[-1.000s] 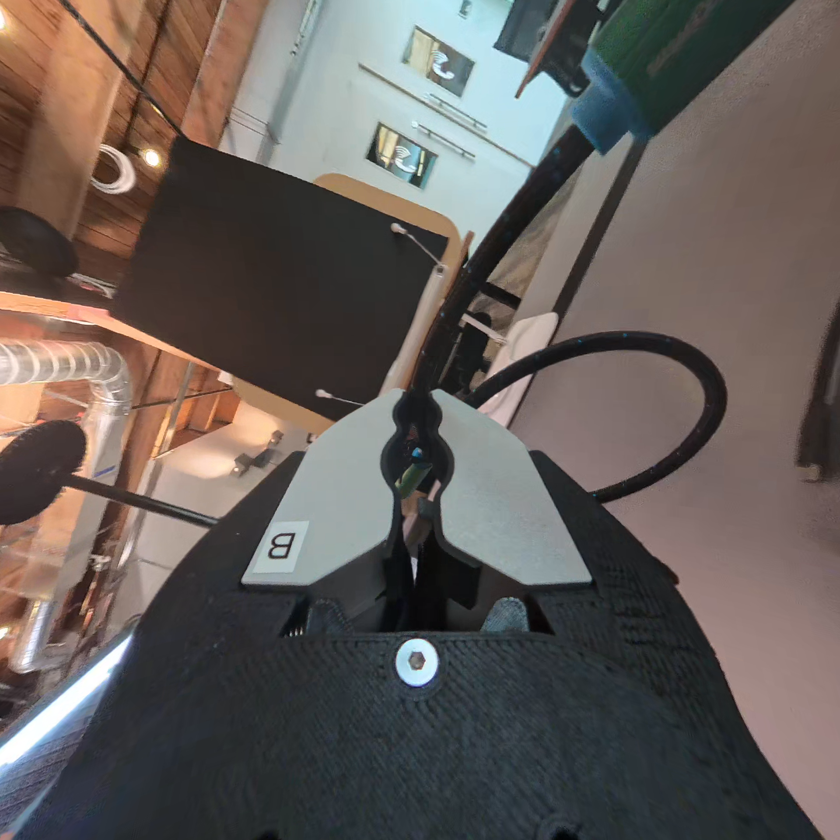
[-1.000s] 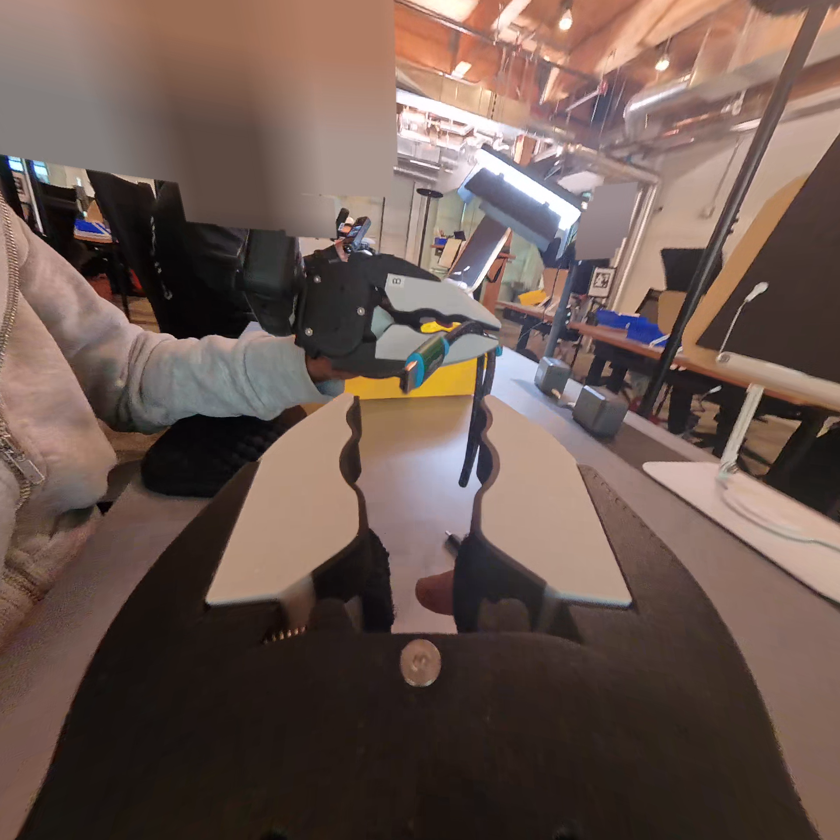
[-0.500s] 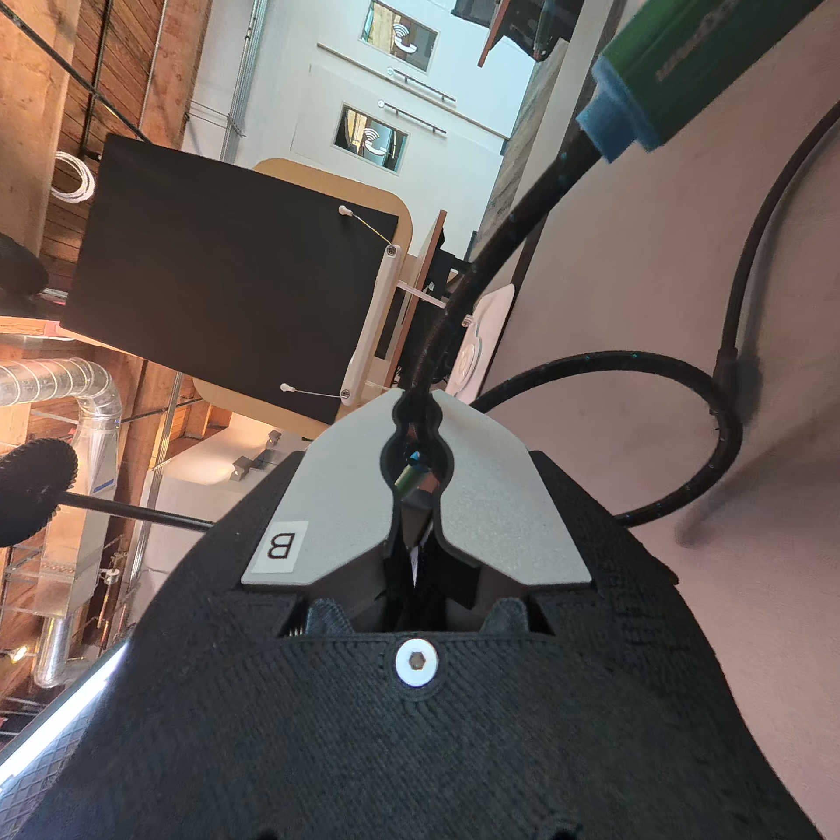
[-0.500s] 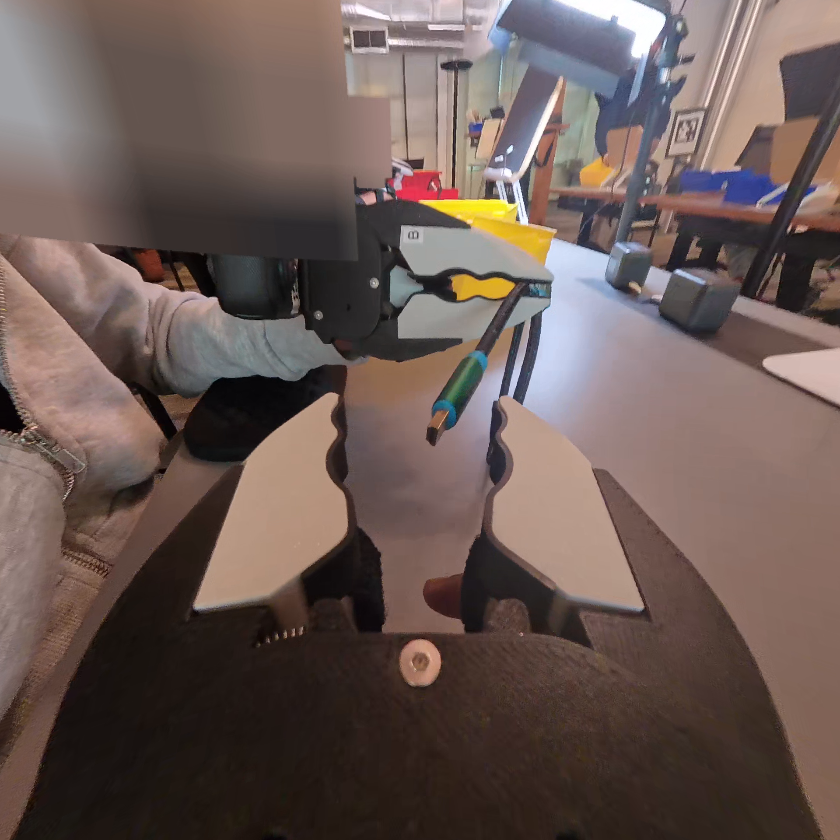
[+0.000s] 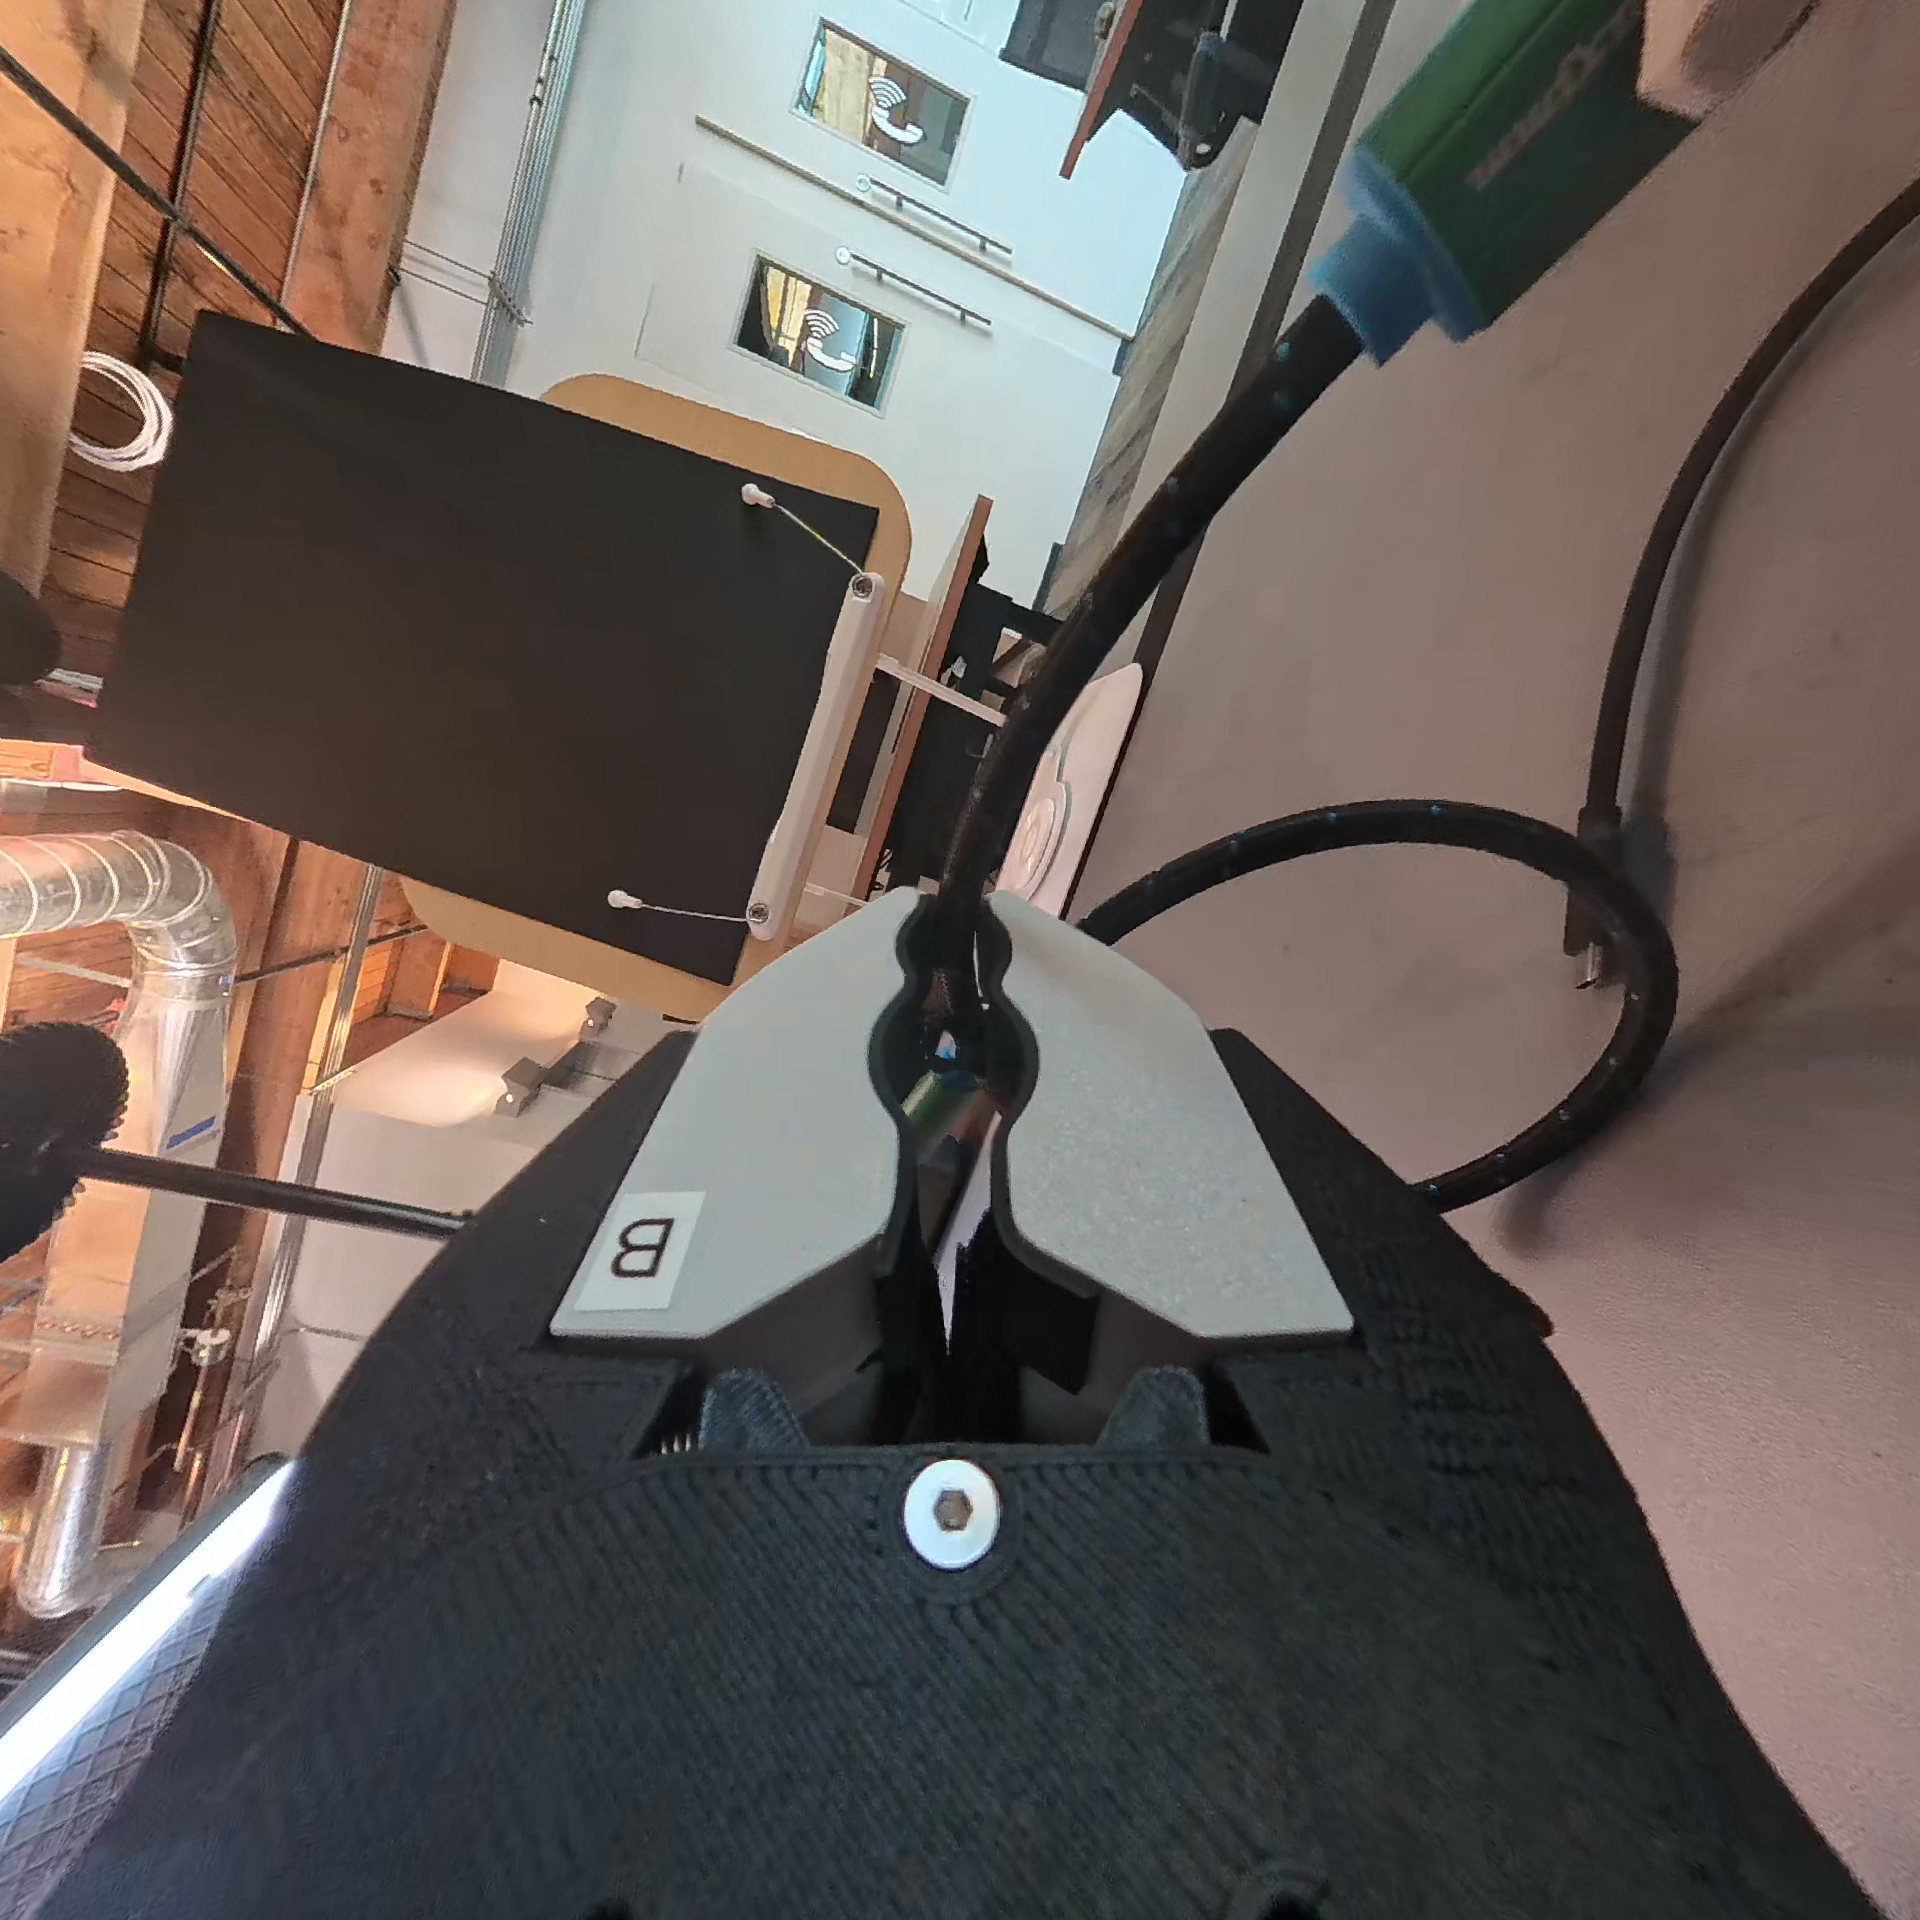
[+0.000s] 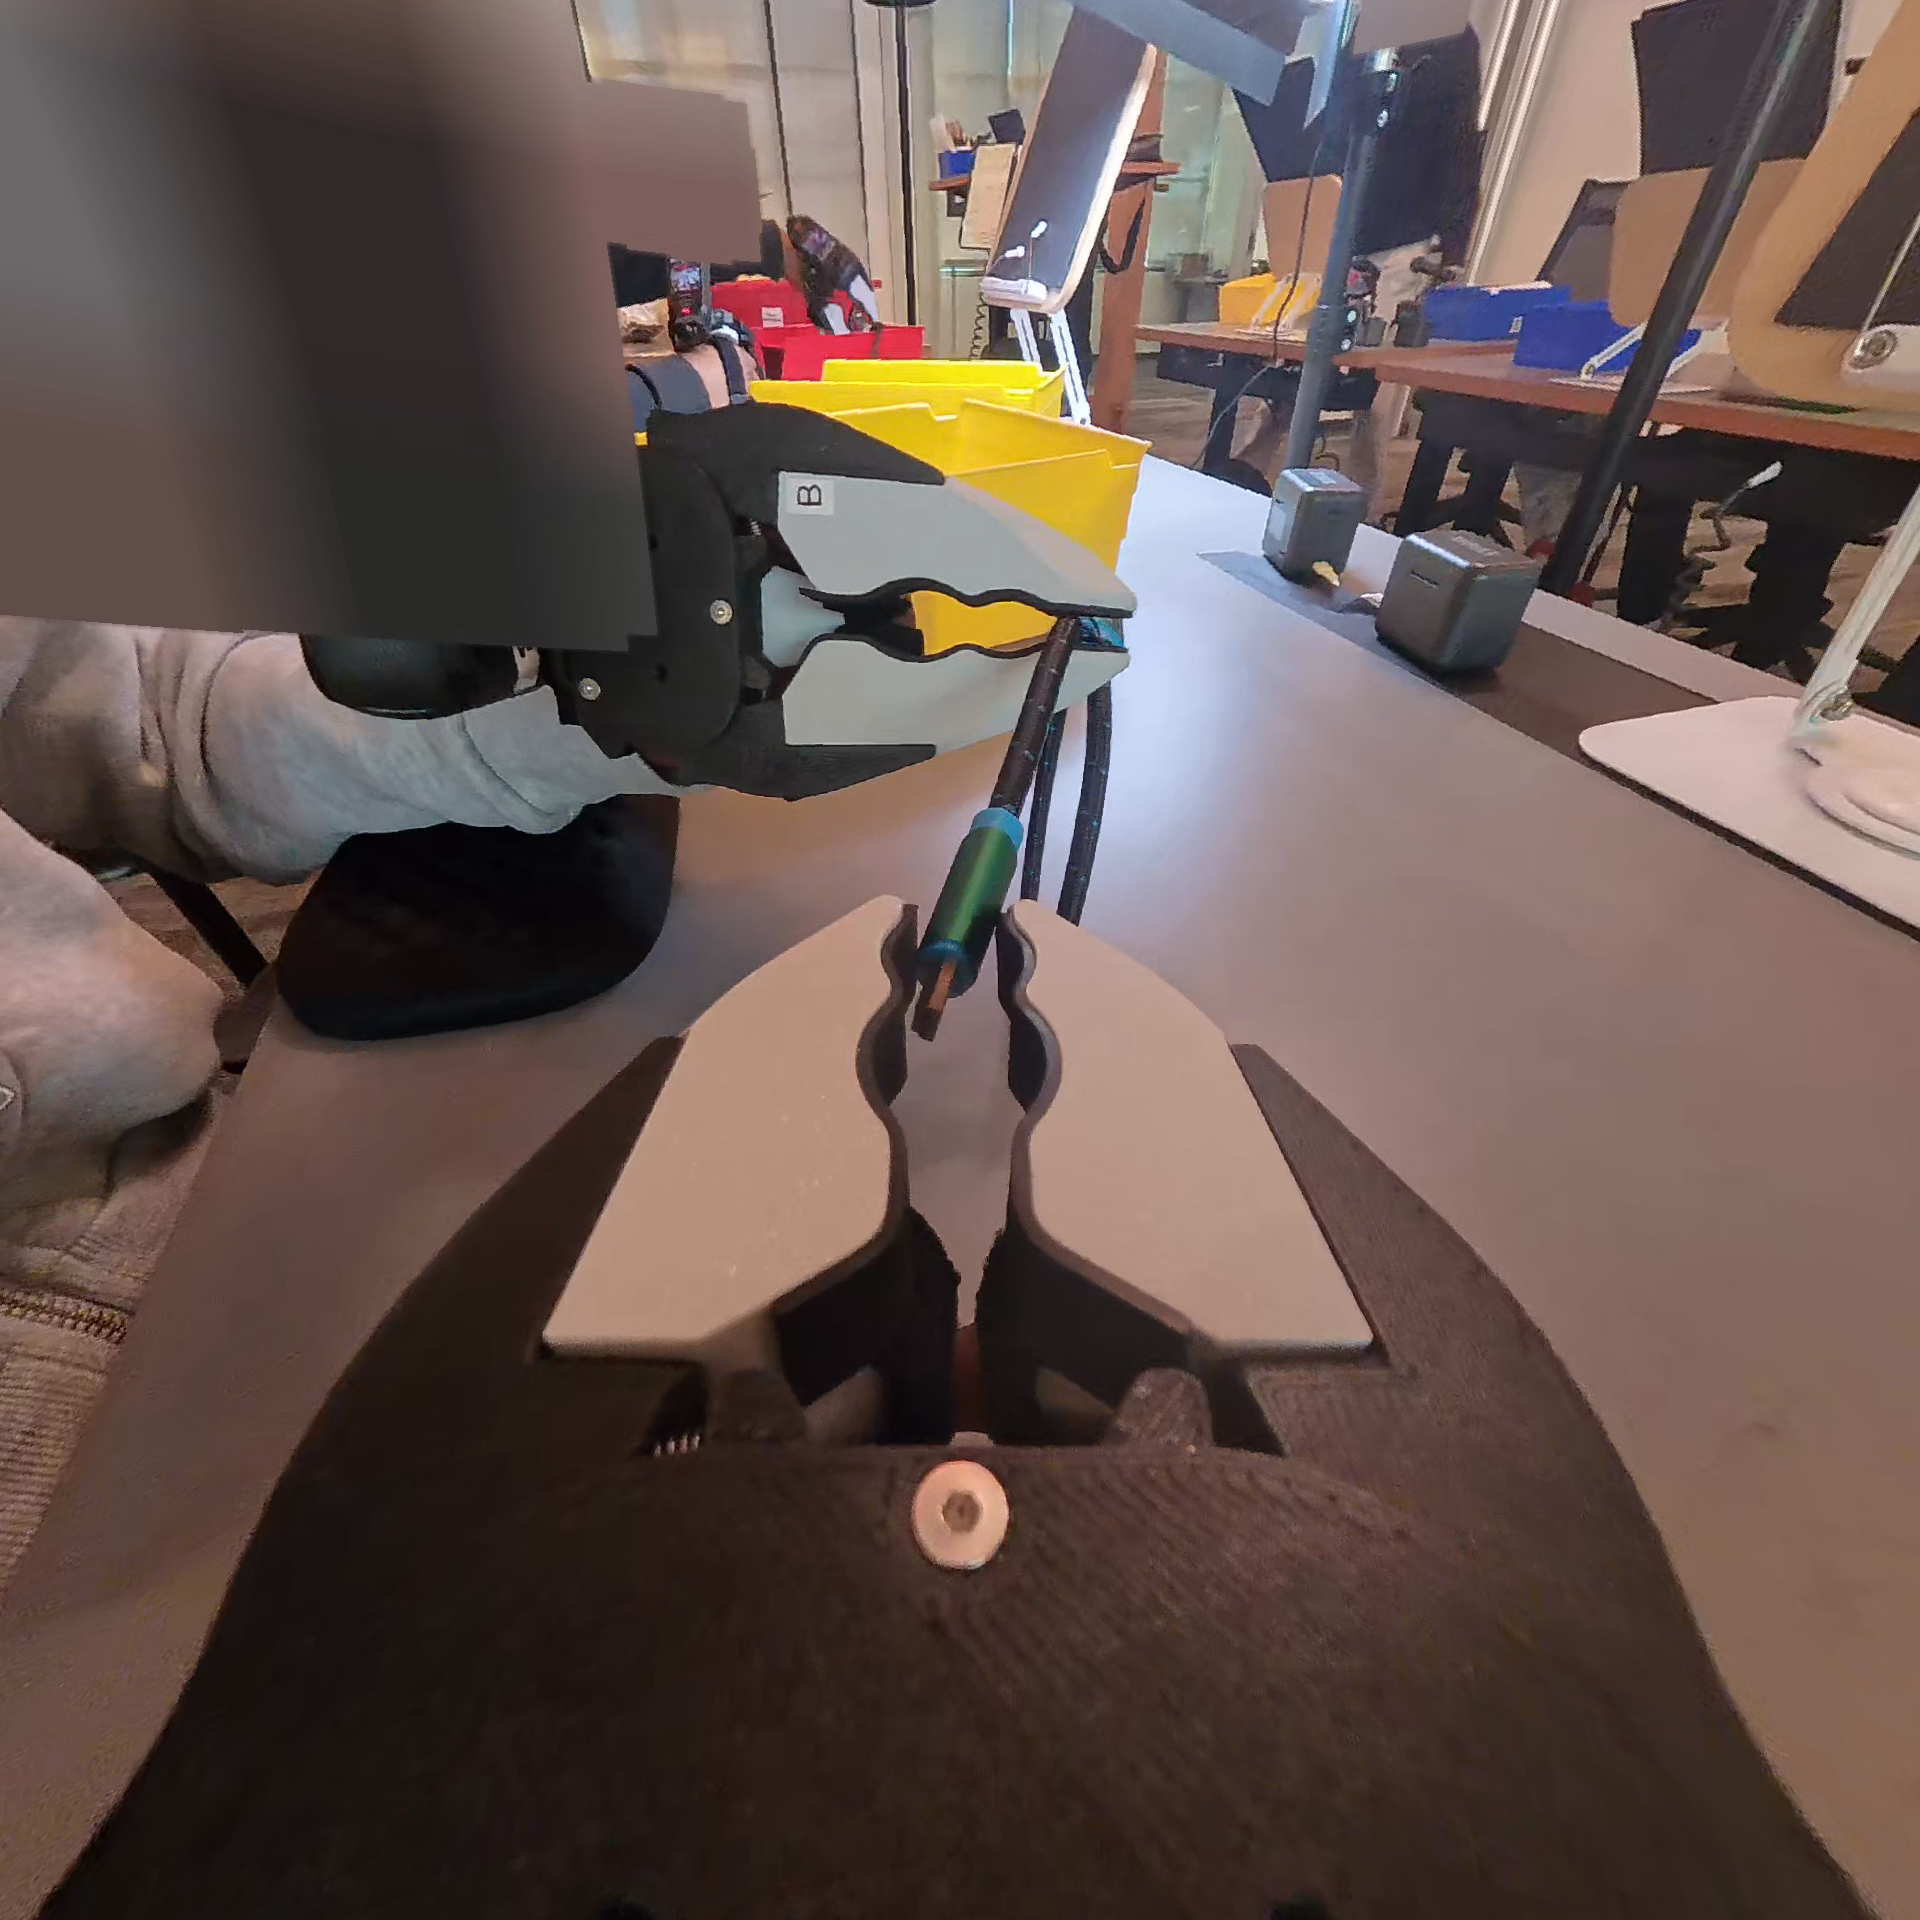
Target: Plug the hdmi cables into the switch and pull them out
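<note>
We saw a long grey table (image 6: 1455, 987), yellow bins (image 6: 997, 436) behind it, wooden desks (image 6: 1558, 390), and a silver duct (image 5: 125, 904) overhead.

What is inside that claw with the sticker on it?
The left claw is shut on a black braided cable, whose green plug hangs down between the right claw's open fingers. How the cable sits deeper inside is covered.
</note>
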A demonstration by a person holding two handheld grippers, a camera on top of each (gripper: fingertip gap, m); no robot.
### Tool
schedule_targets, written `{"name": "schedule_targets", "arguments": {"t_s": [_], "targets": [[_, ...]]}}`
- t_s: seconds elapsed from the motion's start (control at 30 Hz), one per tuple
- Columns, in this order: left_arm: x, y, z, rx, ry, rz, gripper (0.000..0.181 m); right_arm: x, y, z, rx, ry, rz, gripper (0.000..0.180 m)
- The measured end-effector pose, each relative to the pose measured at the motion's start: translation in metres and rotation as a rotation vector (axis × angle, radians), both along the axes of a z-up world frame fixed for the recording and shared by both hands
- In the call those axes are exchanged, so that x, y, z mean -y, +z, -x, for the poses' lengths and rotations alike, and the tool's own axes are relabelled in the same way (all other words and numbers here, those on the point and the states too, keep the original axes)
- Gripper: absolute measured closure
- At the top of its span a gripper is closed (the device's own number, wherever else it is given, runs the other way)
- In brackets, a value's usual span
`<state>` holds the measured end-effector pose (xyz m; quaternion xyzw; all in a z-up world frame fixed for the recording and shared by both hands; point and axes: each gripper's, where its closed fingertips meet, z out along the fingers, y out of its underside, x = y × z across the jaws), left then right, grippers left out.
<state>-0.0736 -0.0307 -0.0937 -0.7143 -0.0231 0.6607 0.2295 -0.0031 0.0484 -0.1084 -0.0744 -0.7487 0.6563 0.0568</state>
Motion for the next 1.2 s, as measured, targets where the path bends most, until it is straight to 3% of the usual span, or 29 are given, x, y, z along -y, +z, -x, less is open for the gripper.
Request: {"name": "schedule_targets", "arguments": {"t_s": [0.3,0.43,0.53,0.7,0.83,0.97,1.2], "targets": [[-0.001,-0.001,-0.001,0.033,-0.054,-0.035,0.173,-0.002,-0.002,0.006,0.126,0.035,0.037,0.167],[-0.022,0.008,-0.021,0.068,-0.316,-0.169,0.137,-0.008,0.004,0.008,0.279,0.088,0.115,0.167],[-0.038,0.034,-0.051,-0.012,-0.545,-0.264,0.122,-0.013,0.01,0.008,0.413,0.139,0.179,0.168],[-0.065,0.044,-0.089,-0.132,-0.691,-0.118,0.11,-0.014,0.015,0.0,0.514,0.209,0.21,0.169],[-0.08,0.035,-0.096,-0.026,-0.704,-0.083,0.113,-0.01,0.014,-0.008,0.565,0.251,0.208,0.168],[-0.083,-0.005,-0.084,0.221,-0.668,0.004,0.127,-0.004,0.008,-0.016,0.719,0.32,0.218,0.169],[-0.081,-0.022,-0.082,0.254,-0.673,0.059,0.159,0.001,-0.001,-0.025,0.802,0.369,0.171,0.168]]}}
